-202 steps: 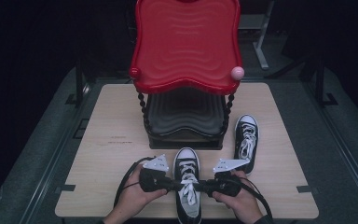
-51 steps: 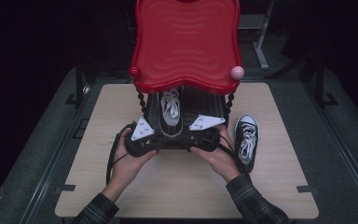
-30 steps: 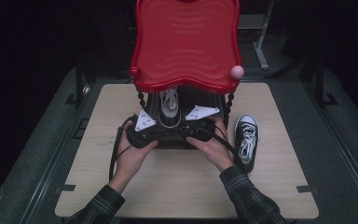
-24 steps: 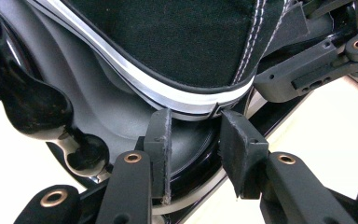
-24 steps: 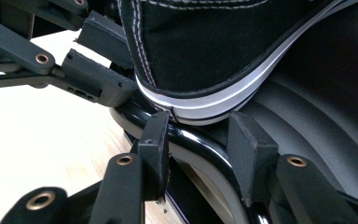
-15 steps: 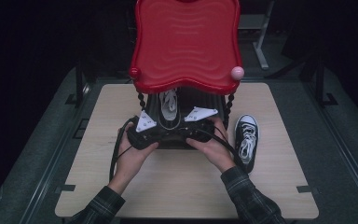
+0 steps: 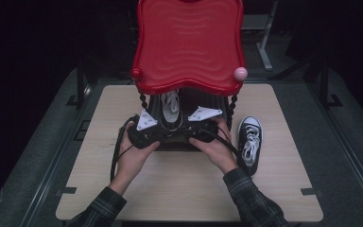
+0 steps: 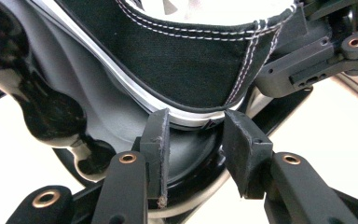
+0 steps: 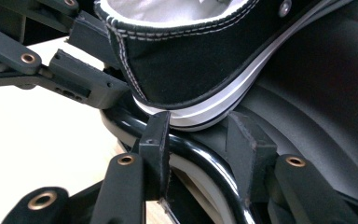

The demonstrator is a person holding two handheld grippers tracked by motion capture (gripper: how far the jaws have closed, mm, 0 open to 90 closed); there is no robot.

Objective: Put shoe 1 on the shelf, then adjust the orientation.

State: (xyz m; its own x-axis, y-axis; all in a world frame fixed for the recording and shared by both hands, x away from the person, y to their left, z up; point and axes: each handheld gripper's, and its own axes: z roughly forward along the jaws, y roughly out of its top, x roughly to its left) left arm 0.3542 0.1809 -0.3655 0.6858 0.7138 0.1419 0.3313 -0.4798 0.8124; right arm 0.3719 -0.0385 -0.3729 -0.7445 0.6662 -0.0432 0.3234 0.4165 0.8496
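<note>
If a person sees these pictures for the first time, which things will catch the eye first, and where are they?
The glossy red shelf top stands out at the far middle of the wooden table. Beneath it, on the black lower shelf, a black-and-white sneaker sits with the left hand-held gripper and the right hand-held gripper open at its heel. A second sneaker lies on the table to the right.

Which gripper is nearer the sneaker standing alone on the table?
Right. The right gripper sits just left of that sneaker; the left gripper is farther left, across the shelved sneaker.
</note>
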